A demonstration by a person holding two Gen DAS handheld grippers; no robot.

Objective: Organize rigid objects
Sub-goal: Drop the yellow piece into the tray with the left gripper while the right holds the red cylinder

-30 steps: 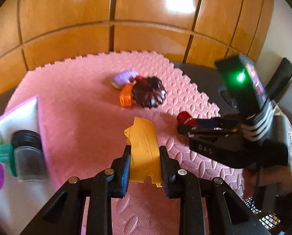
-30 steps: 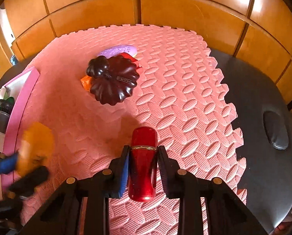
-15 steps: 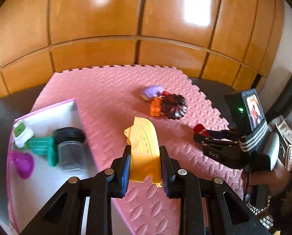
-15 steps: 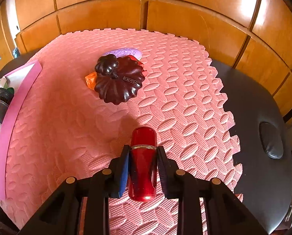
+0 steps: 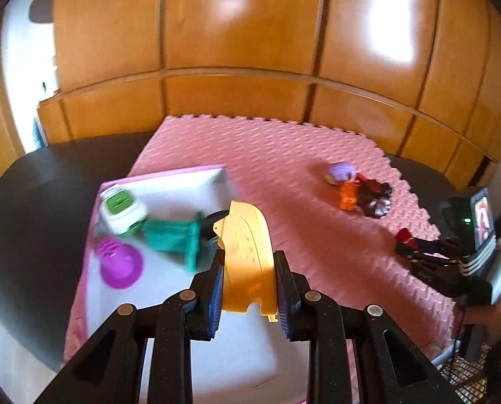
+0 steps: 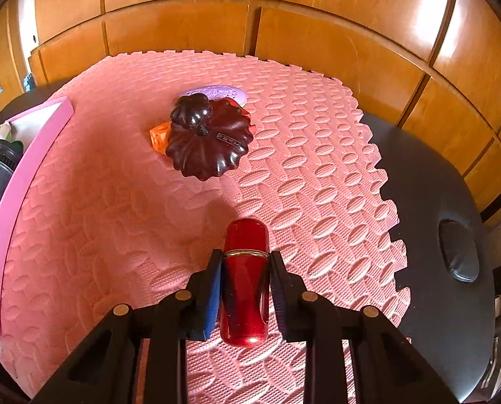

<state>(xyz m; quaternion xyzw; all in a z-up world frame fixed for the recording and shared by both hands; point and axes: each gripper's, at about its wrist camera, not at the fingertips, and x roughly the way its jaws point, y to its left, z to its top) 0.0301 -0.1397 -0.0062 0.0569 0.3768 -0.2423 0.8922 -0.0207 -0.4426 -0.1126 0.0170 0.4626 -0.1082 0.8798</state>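
My left gripper [image 5: 248, 266] is shut on a flat yellow plastic piece [image 5: 247, 256] and hangs over the near part of the white tray with a pink rim [image 5: 169, 181]. In the tray lie a green-and-white box [image 5: 122, 208], a teal toy [image 5: 173, 239], a purple cup [image 5: 119, 264] and a dark-capped jar, mostly hidden behind the yellow piece. My right gripper [image 6: 246, 269] is shut on a glossy red capsule-shaped case [image 6: 245, 279] above the pink foam mat [image 6: 115, 202]. The same gripper [image 5: 415, 245] shows at the right of the left wrist view.
On the mat sit a dark brown pumpkin-shaped box [image 6: 206, 141], an orange block [image 6: 159, 136] and a lilac oval piece [image 6: 216, 92], huddled together. The mat lies on a black padded table [image 6: 435, 202]. Wooden panelling [image 6: 317, 33] stands behind.
My left gripper has swung left with the yellow piece, from above the mat to above the tray. The right gripper with the red case has hardly moved.
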